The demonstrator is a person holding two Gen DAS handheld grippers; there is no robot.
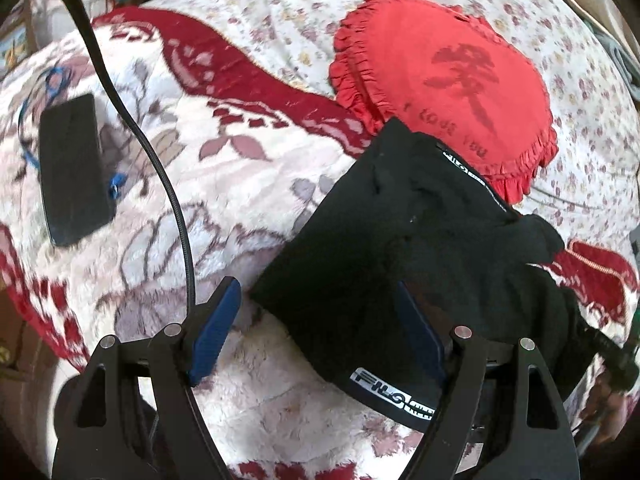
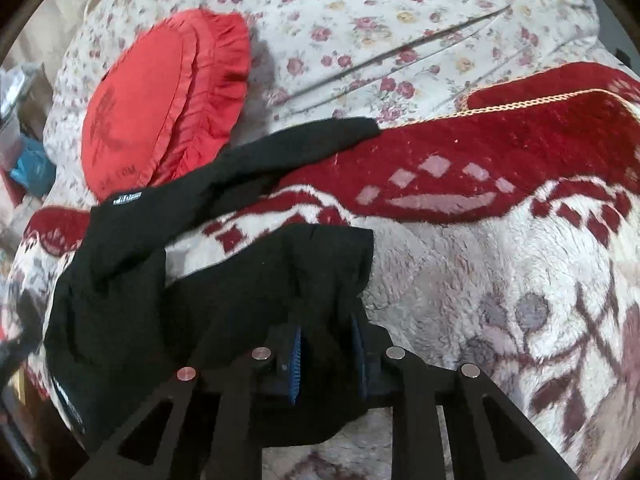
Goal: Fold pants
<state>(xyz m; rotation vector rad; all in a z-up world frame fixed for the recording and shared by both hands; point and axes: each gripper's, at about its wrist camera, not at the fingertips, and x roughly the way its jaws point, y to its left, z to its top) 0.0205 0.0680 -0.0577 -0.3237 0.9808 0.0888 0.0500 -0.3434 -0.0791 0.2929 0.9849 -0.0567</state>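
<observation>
Right claw (image 2: 326, 356) has its blue pads drawn narrow onto a bunched fold of the black pants (image 2: 168, 264), and the cloth drapes over the fingers so that the fingertips themselves are hidden. Left claw (image 1: 316, 332) stands wide, gripping nothing; its left pad is over bare blanket, while its right pad sits against the edge of the pants, partly covered by black cloth.

One pair of pants lies crumpled across the middle of the bed, a white-lettered waistband label showing near the left claw, with one leg stretching toward the far side and ending on the red border of the blanket (image 2: 500, 288). How the second leg lies cannot be made out in the dark folds.

That plush blanket, cream with dark red patterns, covers the near part of the bed; a flowered sheet (image 2: 400, 20) covers the far part. One red frilled cushion (image 1: 444, 80) rests on the sheet, touching the pants at its near edge. One flat black case (image 1: 74, 168) lies toward the blanket's left edge, a blue cord beside it, and a black cable (image 1: 132, 120) curves across it. Clutter beyond the bed's edge is blurred and cut off.
</observation>
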